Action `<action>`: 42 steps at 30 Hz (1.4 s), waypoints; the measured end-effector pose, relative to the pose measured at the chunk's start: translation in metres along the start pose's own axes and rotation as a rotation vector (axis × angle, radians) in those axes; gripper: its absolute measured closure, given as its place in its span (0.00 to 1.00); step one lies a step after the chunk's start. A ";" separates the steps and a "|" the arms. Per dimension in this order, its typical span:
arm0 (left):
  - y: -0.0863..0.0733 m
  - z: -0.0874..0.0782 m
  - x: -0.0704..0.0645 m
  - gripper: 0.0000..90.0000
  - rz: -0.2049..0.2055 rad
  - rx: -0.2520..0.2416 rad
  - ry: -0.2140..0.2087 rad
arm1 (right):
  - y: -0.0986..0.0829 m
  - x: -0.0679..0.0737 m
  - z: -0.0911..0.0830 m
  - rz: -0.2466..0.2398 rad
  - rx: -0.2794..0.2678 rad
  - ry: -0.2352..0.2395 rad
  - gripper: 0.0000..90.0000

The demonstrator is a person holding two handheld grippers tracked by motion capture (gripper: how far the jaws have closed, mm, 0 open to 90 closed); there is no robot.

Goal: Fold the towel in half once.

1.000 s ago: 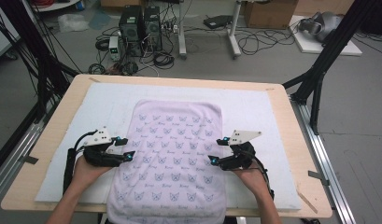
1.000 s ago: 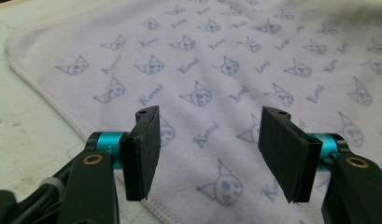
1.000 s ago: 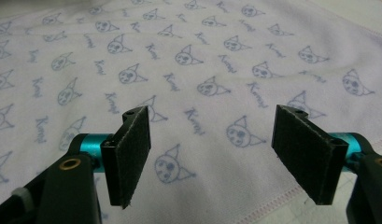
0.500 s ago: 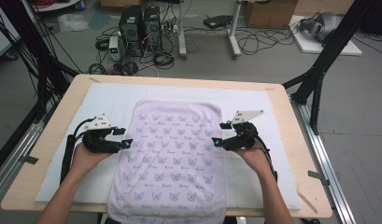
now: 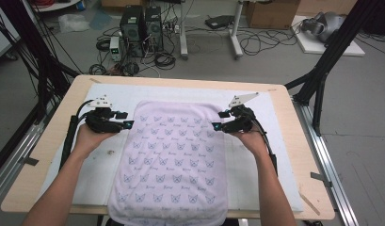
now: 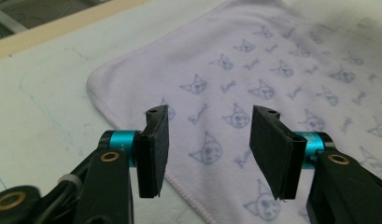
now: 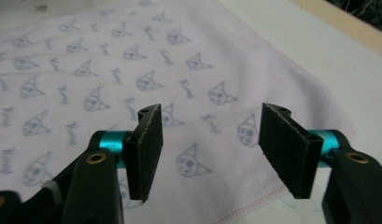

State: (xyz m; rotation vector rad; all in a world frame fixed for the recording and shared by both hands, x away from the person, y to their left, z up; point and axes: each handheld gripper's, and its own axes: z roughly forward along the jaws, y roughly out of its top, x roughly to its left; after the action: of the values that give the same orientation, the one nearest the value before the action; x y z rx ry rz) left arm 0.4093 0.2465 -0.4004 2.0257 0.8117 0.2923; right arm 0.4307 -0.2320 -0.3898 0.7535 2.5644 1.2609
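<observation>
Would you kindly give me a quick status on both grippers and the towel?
Left gripper open, at towel's left edge. Right gripper open, at its right edge. Towel flat on white mat, ungripped. Nothing in the way.

Between my black jaws with teal collars lies a pale lilac towel [image 6: 254,60] printed with blue cat faces.

A lab or workshop. Computer towers [image 5: 142,26] and tangled cables [image 5: 256,42] cover the grey floor [image 5: 359,117]. Black rig struts [image 5: 329,56] flank the counter [image 5: 284,101].
</observation>
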 end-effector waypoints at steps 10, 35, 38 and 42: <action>-0.016 0.035 0.017 0.63 -0.069 0.110 0.045 | -0.025 -0.021 0.032 0.082 0.070 -0.061 0.56; 0.002 0.028 0.010 0.96 -0.007 0.100 0.090 | -0.033 -0.019 0.011 0.087 0.013 -0.076 0.98; 0.006 0.014 0.004 0.96 0.017 0.075 0.071 | -0.029 -0.014 -0.003 0.070 -0.003 -0.063 0.98; 0.002 -0.004 -0.007 0.96 0.025 0.023 0.051 | -0.024 -0.001 -0.022 0.069 -0.031 -0.020 0.98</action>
State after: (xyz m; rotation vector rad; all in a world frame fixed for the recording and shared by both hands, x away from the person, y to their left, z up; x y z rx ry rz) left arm 0.4027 0.2439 -0.3960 2.0584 0.8255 0.3512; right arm 0.4143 -0.2600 -0.3953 0.8500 2.5182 1.3030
